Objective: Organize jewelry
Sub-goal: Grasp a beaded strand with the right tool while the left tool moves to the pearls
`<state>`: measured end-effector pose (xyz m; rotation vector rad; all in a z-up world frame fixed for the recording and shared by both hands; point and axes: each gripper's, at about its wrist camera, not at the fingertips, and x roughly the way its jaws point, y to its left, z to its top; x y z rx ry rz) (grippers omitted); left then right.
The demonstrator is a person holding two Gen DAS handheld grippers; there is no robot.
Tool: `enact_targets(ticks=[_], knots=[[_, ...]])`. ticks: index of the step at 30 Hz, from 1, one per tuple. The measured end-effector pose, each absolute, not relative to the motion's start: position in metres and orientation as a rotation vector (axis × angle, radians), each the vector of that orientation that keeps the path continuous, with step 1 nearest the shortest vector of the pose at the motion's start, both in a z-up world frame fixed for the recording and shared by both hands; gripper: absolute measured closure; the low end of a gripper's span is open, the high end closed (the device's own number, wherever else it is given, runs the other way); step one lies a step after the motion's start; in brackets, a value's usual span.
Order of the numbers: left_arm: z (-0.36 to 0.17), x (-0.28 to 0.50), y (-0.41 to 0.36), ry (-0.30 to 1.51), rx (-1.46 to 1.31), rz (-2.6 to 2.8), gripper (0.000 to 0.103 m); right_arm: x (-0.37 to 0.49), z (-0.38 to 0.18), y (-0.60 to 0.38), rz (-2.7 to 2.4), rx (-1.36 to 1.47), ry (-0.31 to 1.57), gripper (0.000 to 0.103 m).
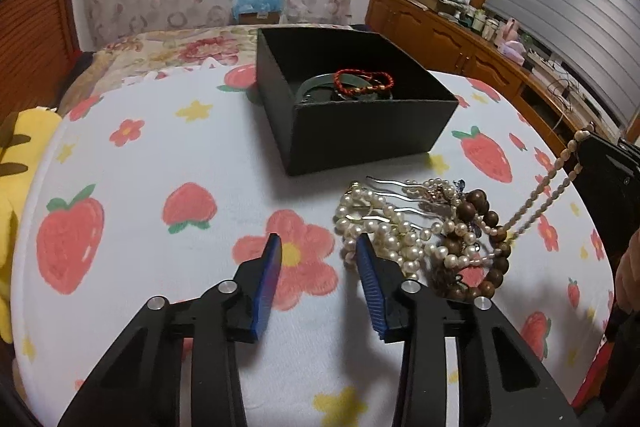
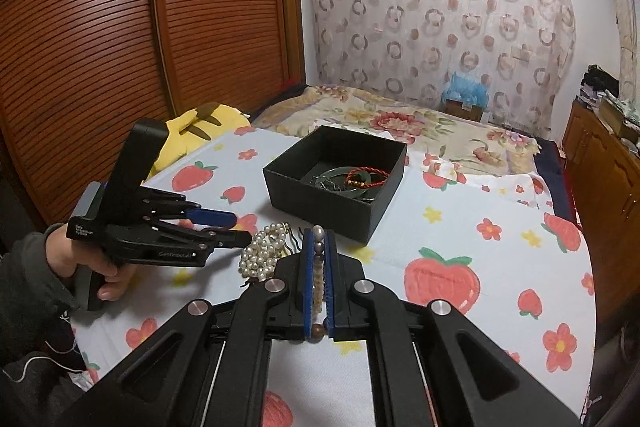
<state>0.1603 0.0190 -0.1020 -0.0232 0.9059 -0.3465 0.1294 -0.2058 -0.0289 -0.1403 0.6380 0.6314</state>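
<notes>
A black open box (image 1: 360,131) (image 2: 320,203) stands on the strawberry-print cloth (image 1: 160,155); inside lie a red cord bracelet (image 1: 362,83) (image 2: 366,177) and a green bangle (image 2: 340,173). In front of it is a tangled pile of pearl strands (image 1: 400,239) (image 2: 260,251), silver hair pins (image 1: 392,193) and a brown wooden bead bracelet (image 1: 480,211). My left gripper (image 1: 320,247) (image 2: 244,227) is open just left of the pile, with nothing between its fingers. My right gripper (image 2: 319,233) (image 1: 612,179) is shut on a thin pearl strand (image 2: 318,279) (image 1: 548,195), which stretches up from the pile.
A yellow plush toy (image 1: 12,163) (image 2: 200,131) lies at the cloth's left edge. Behind the box is a bed with a floral blanket (image 2: 400,115). A wooden cabinet (image 1: 440,31) loaded with clutter runs along the right wall. A hand (image 2: 108,267) holds the left gripper.
</notes>
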Motion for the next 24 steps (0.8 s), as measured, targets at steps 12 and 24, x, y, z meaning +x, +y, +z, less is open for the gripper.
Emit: enact_targets(ticks=[12, 24], knots=[[-0.098, 0.166, -0.004, 0.899, 0.078, -0.350, 0.084, 0.127, -0.031, -0.209, 0.628, -0.135, 0.649, 0.097], [-0.097, 0.165, -0.006, 0.902, 0.126, -0.318, 0.096, 0.128, -0.032, -0.208, 0.629, -0.136, 0.651, 0.097]])
